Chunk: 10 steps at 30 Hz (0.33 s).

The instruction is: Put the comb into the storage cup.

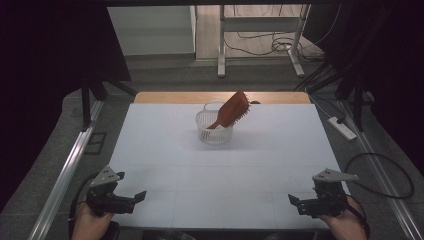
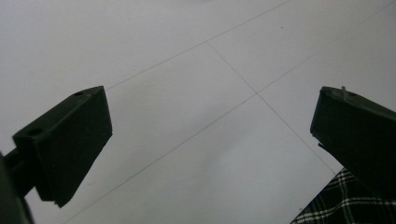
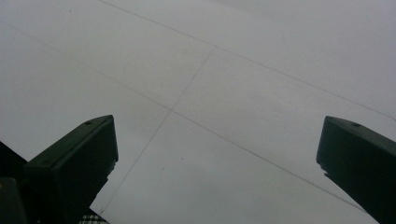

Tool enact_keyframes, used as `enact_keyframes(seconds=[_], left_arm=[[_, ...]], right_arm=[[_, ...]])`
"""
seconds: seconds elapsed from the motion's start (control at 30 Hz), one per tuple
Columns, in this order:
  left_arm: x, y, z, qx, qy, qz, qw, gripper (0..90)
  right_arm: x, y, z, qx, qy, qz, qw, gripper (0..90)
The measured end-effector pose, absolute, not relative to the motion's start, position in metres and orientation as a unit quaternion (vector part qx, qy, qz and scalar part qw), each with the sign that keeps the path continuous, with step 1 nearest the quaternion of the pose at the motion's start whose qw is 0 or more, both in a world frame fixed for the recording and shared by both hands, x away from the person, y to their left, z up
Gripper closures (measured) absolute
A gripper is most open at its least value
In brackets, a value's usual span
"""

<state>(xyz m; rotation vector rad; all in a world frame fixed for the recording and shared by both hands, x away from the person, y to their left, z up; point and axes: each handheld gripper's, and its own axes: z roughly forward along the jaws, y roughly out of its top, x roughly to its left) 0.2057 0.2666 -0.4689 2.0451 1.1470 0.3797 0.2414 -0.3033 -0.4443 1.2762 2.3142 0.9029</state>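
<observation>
A white basket stands on the white table, toward the far middle of the surface, and a brown hairbrush sits in it, handle down inside the basket and bristled head leaning up and out over the rim to the right. Both lie well apart from the two grippers, which sit at the near edge of the table. The left gripper is held in a hand at the near left corner, its jaws pointing inward toward the middle of the table; in the left gripper view its jaws stand wide apart with nothing between them but the bare table, crossed by thin seam lines. A bit of checked cloth shows at the lower right corner of that view. The right gripper is held at the near right corner, pointing inward as well; in the right gripper view its jaws are likewise spread wide over bare tabletop, holding nothing. A cable loops on the floor to the right of the table.
</observation>
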Motion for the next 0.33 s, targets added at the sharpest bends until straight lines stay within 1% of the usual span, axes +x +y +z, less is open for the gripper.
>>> enact_keyframes(seconds=[0.33], left_arm=[[0.2063,0.2661,-0.4685,0.8,0.447,0.146,0.373,0.0]], right_arm=[[0.2389,-0.304,-0.445,0.454,0.82,0.302,0.172,0.0]])
